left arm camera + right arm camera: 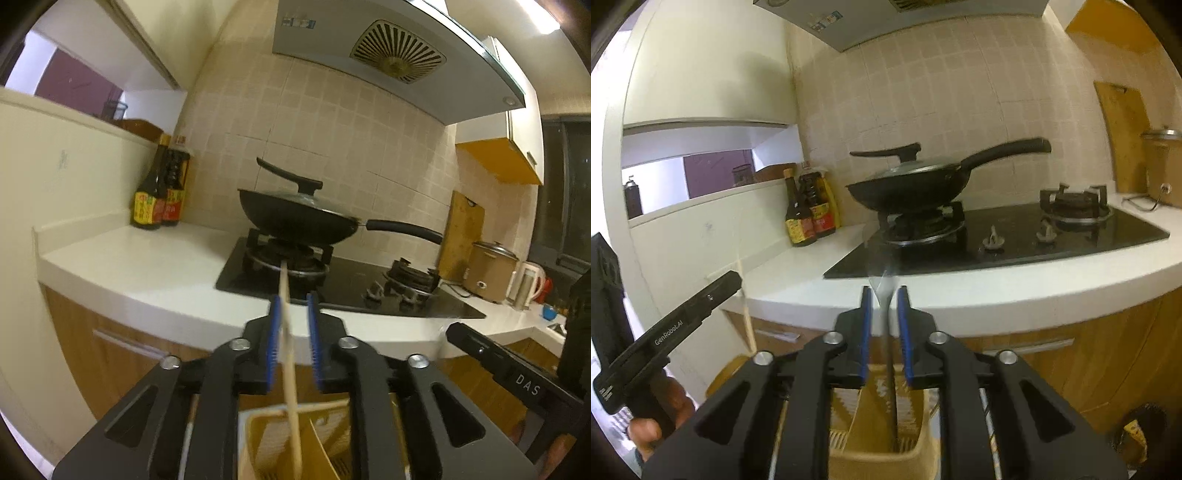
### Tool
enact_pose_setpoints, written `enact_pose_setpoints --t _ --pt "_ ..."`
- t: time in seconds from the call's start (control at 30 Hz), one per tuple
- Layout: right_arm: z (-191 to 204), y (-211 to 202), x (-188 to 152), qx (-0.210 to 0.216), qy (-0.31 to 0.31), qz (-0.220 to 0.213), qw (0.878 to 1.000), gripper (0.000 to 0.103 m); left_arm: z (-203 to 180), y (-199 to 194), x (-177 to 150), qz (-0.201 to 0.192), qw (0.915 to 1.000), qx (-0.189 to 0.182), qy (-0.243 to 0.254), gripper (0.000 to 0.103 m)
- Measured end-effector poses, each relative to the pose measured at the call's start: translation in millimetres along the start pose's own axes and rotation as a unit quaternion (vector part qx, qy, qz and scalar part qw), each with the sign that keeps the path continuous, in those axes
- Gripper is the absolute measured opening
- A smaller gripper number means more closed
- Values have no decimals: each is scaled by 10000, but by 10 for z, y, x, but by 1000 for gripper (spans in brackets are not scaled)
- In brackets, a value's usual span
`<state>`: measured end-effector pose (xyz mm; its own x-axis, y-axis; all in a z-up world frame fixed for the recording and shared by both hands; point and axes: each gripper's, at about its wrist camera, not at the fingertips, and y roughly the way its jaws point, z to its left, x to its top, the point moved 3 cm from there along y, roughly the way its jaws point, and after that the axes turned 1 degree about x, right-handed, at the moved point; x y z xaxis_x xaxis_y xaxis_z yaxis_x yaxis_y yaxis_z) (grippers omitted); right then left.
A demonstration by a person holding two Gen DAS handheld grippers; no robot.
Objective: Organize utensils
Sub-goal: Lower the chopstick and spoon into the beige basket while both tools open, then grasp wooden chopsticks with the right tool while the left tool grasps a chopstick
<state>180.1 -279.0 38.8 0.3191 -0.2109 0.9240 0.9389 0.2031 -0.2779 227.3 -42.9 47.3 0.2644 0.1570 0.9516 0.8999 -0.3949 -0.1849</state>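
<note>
In the lower middle of the left wrist view, the left gripper (291, 317) stands with jaws released around a wooden chopstick (290, 354), whose lower end sits in the yellow utensil holder (266, 435), apparently just dropped there. The right gripper (884, 314) likewise has its jaws parted beside a blurred metal utensil (888, 350) standing in that holder (879, 443). The tabletop (147, 266) lies beyond.

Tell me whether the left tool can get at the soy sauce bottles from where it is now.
Probably not yet: the left tool has a wooden chopstick between its pads, and the bottles stand well beyond, across bare counter. Nothing blocks that path.
</note>
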Motion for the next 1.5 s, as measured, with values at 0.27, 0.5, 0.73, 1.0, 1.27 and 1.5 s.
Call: enact_pose_setpoints --t 0.27,0.5,0.73,1.0,1.27,1.5 --pt "-10 -379 -153 -31 118 224 9997 23 31 -318 -94 287 9994 -167 -57 51" --pt "86 -767 -303 -180 124 688 9974 23 6 -754 -141 563 9977 -364 -31 61" --pt "182 -1125 -597 -104 287 1301 9910 45 57 -1097 -486 1692 9851 -271 147 64" --pt "207 -1237 -1150 -255 609 2317 9705 45 323 -1176 -1320 3295 9440 72 161 61" --pt "34 -1319 -1652 -714 909 3260 9383 45 310 -1192 -1798 3934 9183 101 427 52" --pt "4 -1278 -1905 -814 853 3676 9225 24 195 -1178 -1942 4069 9099 198 779 36"
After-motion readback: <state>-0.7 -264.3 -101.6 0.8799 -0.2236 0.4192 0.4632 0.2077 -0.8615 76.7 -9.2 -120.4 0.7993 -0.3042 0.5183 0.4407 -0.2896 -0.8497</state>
